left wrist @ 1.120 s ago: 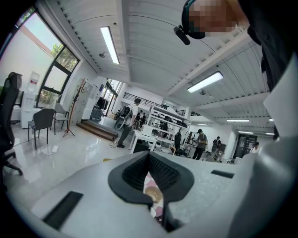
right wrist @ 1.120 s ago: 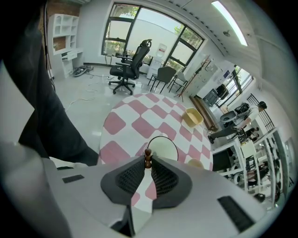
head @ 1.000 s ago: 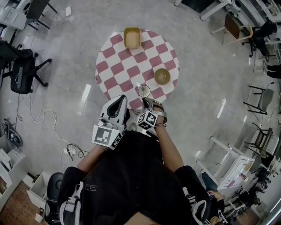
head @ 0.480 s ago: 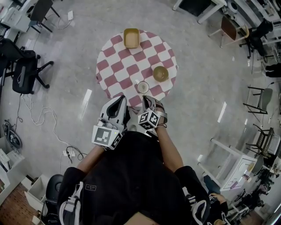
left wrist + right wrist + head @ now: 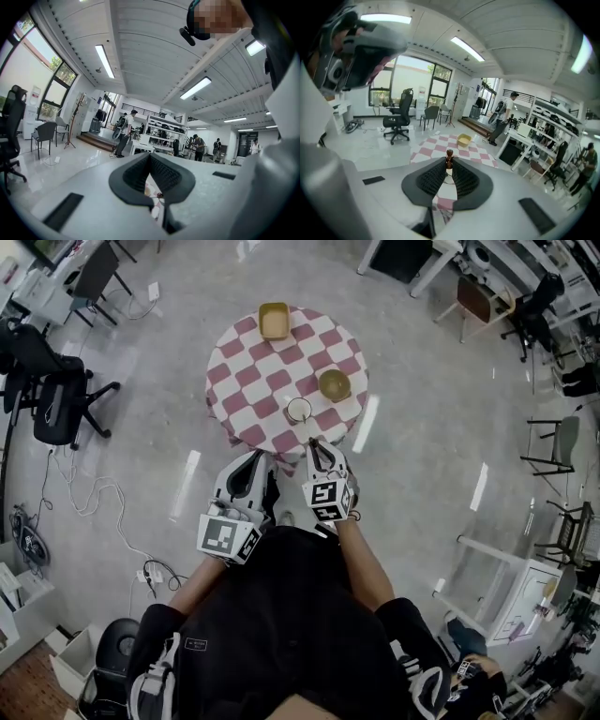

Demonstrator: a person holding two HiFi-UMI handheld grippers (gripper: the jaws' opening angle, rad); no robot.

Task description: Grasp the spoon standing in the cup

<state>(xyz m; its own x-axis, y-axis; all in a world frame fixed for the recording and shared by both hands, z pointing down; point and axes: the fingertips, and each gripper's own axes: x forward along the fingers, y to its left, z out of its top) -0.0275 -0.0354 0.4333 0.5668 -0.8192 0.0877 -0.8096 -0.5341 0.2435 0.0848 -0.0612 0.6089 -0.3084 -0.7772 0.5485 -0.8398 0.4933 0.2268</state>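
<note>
Cloth in red and white checks covered the round table [image 5: 253, 395], the widest thing on the glossy grey floor.

The right gripper [image 5: 311, 442], white-shelled with a black-and-white marker cube, reached over the table's near edge. The left gripper [image 5: 260, 456] hung just beside it, short of the cloth. Seen from its own camera, the left gripper [image 5: 150, 157] had its ribbed black pads drawn together at the tips, with nothing between them and only a sliver of checked cloth showing lower down. The right gripper [image 5: 449, 168] had its ribbed pads parted by a narrow slit and clamped on nothing.

A squarish yellow bowl [image 5: 274, 321] sat at the table's far edge. A round tan bowl [image 5: 334, 384] stood nearer, to the right. Just left of that bowl and close ahead of the right gripper's tips was the small pale round cup [image 5: 298, 410].

The spoon with a turned, dark brown knobbed handle [image 5: 449, 158] stood upright in that cup. Its knob rose right in line with the slit, at the pad tips. Whether the pads touched it could not be told.
</note>
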